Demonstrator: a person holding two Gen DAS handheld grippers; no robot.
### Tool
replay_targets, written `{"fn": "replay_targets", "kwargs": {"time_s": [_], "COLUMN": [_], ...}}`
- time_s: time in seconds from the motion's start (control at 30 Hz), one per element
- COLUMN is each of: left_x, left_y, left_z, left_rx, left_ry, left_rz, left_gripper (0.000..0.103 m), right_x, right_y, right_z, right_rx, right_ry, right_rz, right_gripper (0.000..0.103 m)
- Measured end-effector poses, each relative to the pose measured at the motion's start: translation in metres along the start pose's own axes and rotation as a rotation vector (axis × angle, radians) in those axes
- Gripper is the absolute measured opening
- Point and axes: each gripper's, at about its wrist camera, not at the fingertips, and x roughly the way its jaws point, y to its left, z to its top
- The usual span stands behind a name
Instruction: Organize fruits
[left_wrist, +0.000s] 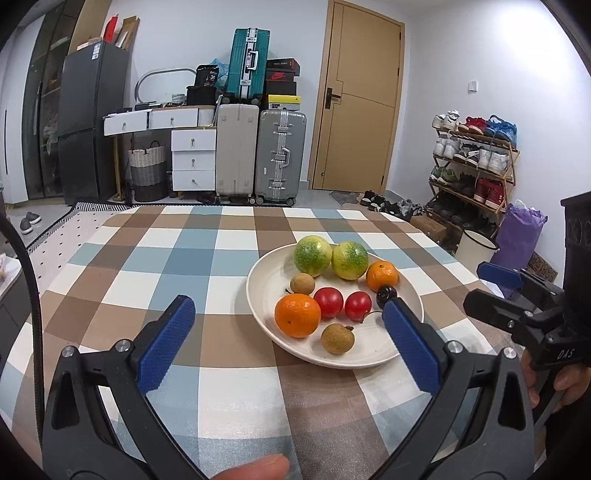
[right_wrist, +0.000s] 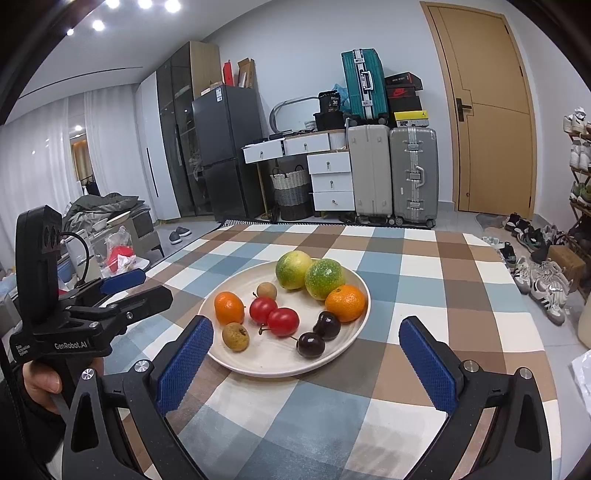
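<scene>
All fruit was found gathered on the white plate, which was set on the checked cloth of the desk. Two green-yellow round fruits were noted at the far rim, touching each other. Two oranges were set well apart at opposite sides, with two red fruits side by side between them. Two brown longans and two dark cherries completed the count.

No fruit was seen on the cloth outside the plate. Sorting by kind appeared only partly done, since oranges and longans were not paired.

The left gripper was held with fingers spread fully, nothing between them. The right gripper was likewise wide open and empty, just short of the plate's near rim. Whether the cherries shared a stem could not be told.
</scene>
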Motion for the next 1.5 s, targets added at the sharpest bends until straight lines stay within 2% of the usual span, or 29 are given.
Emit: {"fn": "replay_targets", "kwargs": {"time_s": [0.4, 1.5], "left_x": [-0.0011, -0.0056], "left_y": [-0.0077, -0.0047], "left_z": [0.0033, 0.0045], "left_rx": [0.022, 0.017], "left_ry": [-0.023, -0.031], "left_rz": [-0.001, 0.0], "left_gripper": [0.102, 0.102], "right_x": [0.0013, -0.002], "right_y": [0.0043, 0.0047], "right_z": [-0.0015, 0.0005], "right_rx": [-0.022, -0.029], "right_ry": [0.0, -0.001], "right_rz": [-0.031, -0.03], "right_gripper": [0.103, 0.103]}}
